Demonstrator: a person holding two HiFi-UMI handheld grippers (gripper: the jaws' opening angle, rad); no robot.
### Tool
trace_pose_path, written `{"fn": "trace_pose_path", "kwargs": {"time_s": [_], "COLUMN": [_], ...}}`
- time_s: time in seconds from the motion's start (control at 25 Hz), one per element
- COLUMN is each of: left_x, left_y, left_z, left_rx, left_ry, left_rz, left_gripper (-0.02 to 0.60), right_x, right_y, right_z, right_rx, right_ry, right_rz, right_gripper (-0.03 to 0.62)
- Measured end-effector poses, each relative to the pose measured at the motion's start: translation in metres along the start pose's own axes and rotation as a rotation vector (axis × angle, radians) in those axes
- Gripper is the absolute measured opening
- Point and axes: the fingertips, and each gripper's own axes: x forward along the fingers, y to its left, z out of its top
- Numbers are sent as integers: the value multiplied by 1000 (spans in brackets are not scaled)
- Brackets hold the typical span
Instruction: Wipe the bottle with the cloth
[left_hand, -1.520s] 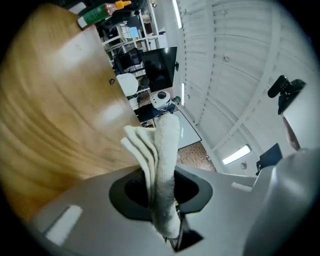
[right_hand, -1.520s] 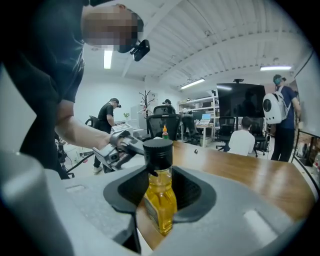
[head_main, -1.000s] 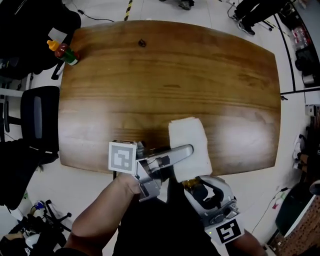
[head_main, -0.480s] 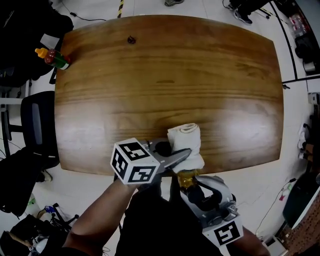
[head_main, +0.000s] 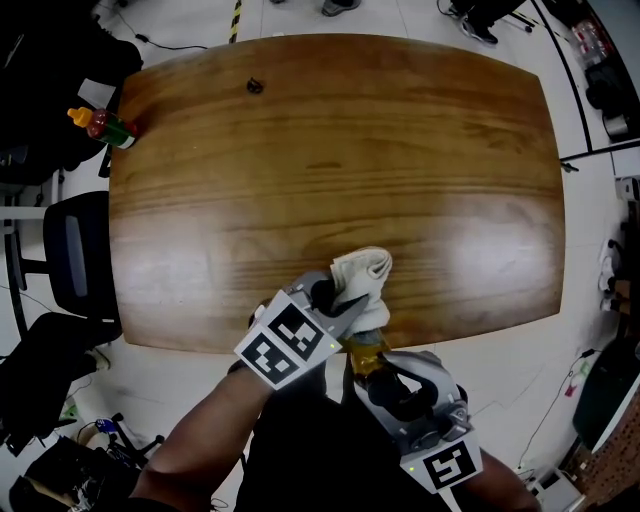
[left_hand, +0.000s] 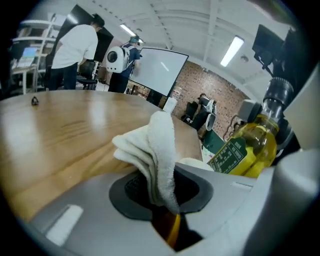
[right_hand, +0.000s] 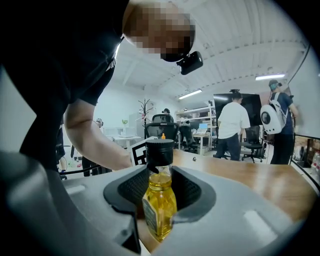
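A small bottle (right_hand: 159, 200) of yellow oil with a black cap (right_hand: 160, 151) stands upright between the pads of my right gripper (right_hand: 160, 192), which is shut on it. In the head view the bottle (head_main: 365, 352) and right gripper (head_main: 378, 368) are held off the table's near edge. My left gripper (head_main: 345, 302) is shut on a bunched white cloth (head_main: 362, 274) just above the bottle. In the left gripper view the cloth (left_hand: 156, 150) hangs folded from the left gripper (left_hand: 160, 195), with the bottle (left_hand: 250, 147) close on the right. I cannot tell whether cloth and bottle touch.
The wooden table (head_main: 330, 150) spreads ahead. A small bottle with an orange tip (head_main: 100, 125) sits at its far left corner and a tiny dark object (head_main: 254, 87) near the far edge. A black chair (head_main: 75, 250) stands to the left. People stand in the background.
The cloth lay flat on the table a second ago. My left gripper has since rolled over and gathered it into a bunch. The right gripper and bottle have stayed put.
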Motion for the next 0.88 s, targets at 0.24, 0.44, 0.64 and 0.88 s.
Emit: {"fn": "trace_pose_path", "kwargs": {"time_s": [0.24, 0.44, 0.64, 0.88], "left_x": [-2, -37, -97, -158], "left_y": [7, 30, 27, 4], "left_z": [2, 26, 62, 80], "left_rx": [196, 127, -169, -462], "left_ry": [24, -107, -351, -562], "left_rz": [134, 268, 175, -3], "left_gripper": [101, 101, 101, 101], "right_x": [2, 1, -2, 4], "right_y": [1, 1, -1, 0], "right_z": [-1, -3, -6, -4], "right_rx": [-3, -5, 12, 0], "right_ry": [-6, -12, -13, -24], "right_rz": [-3, -4, 7, 12], "right_gripper": [127, 127, 127, 127]}}
